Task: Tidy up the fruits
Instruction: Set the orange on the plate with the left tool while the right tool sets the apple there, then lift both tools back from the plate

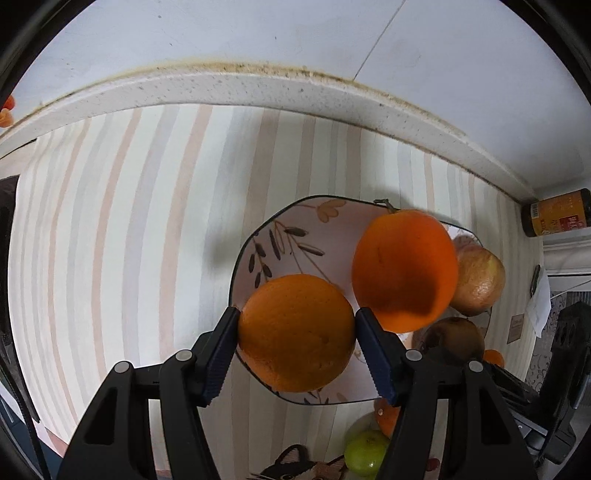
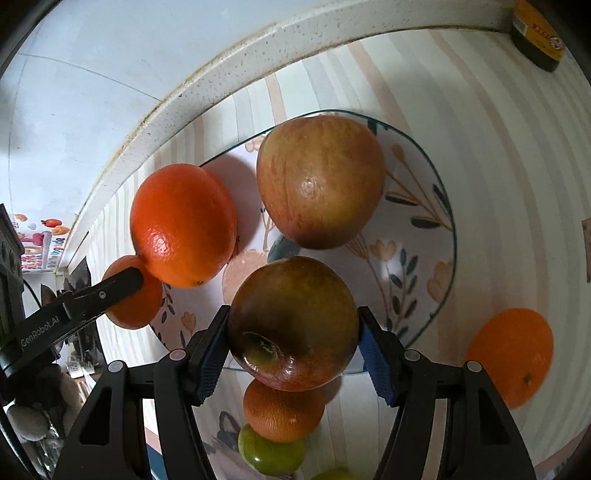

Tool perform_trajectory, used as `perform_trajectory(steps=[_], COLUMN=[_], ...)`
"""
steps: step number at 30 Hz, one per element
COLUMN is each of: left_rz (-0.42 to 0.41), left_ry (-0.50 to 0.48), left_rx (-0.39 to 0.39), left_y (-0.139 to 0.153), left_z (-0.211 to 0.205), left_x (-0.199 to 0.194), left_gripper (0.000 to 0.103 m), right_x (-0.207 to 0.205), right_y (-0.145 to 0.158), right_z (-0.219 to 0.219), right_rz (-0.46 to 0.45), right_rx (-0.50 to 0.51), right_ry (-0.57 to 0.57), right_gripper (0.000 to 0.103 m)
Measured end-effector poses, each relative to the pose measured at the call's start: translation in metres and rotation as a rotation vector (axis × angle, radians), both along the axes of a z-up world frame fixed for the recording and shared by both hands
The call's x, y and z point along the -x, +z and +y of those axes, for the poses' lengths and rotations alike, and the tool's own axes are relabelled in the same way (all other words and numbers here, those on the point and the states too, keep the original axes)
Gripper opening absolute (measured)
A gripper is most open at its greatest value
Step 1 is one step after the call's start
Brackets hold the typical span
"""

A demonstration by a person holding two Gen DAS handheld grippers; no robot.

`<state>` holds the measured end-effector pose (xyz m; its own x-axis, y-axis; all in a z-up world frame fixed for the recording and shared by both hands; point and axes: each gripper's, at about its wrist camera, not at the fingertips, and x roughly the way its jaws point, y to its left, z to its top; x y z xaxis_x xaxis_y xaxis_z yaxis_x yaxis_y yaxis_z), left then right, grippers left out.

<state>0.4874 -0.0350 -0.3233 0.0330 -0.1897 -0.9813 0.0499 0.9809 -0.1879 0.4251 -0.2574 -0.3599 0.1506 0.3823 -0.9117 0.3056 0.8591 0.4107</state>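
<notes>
Both pairs of jaws pinch fruit: the left gripper (image 1: 297, 334) an orange (image 1: 297, 332) over the plate's (image 1: 258, 240) 7 o'clock rim, the right gripper (image 2: 293, 332) an apple (image 2: 293, 321) over its near edge. Only the right view reads "GenRobot.AI" on the left gripper's finger (image 2: 110, 291). Bare striped cloth (image 1: 110, 221) lies at 9 o'clock; a labelled bottle (image 1: 557, 218), text unreadable, lies far at 2 o'clock

The green apple (image 2: 271, 456) is partly hidden by an orange (image 2: 283, 411). The bottle (image 2: 537, 35) is cut off by the edge.
</notes>
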Motion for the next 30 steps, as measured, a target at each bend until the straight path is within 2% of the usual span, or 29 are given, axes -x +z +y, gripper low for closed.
perform_trajectory(steps=[8, 10, 12, 14, 16, 21, 25, 30], left_rz=[0.044, 0.037, 0.001, -0.038, -0.058, -0.124, -0.182, -0.236], left_ry=[0.000, 0.001, 0.001, 0.001, 0.005, -0.032, -0.042, -0.039], left_rx=[-0.052, -0.056, -0.049, -0.063, -0.058, -0.110, -0.139, -0.133], left_y=[-0.015, -0.014, -0.009, 0.001, 0.011, 0.034, 0.055, 0.079], left_z=[0.001, 0.003, 0.004, 0.006, 0.009, 0.005, 0.004, 0.000], left_x=[0.002, 0.003, 0.003, 0.006, 0.011, 0.037, 0.063, 0.099], left_gripper=[0.062, 0.062, 0.082, 0.092, 0.092, 0.092, 0.092, 0.092], right_x=[-0.010, -0.009, -0.009, -0.008, -0.005, 0.011, 0.035, 0.064], right_y=[-0.003, 0.003, 0.010, 0.020, 0.030, 0.053, 0.076, 0.103], right_z=[-0.001, -0.004, -0.009, -0.009, -0.009, -0.005, -0.002, 0.004], right_rz=[0.023, 0.019, 0.014, 0.014, 0.005, -0.028, -0.069, -0.112], right_rx=[-0.017, -0.003, 0.011, 0.058, 0.138, 0.294, 0.328, 0.376], right_ry=[0.017, 0.011, 0.005, 0.017, 0.035, 0.063, 0.080, 0.079], right_gripper=[0.072, 0.091, 0.093, 0.093, 0.096, 0.096, 0.096, 0.096])
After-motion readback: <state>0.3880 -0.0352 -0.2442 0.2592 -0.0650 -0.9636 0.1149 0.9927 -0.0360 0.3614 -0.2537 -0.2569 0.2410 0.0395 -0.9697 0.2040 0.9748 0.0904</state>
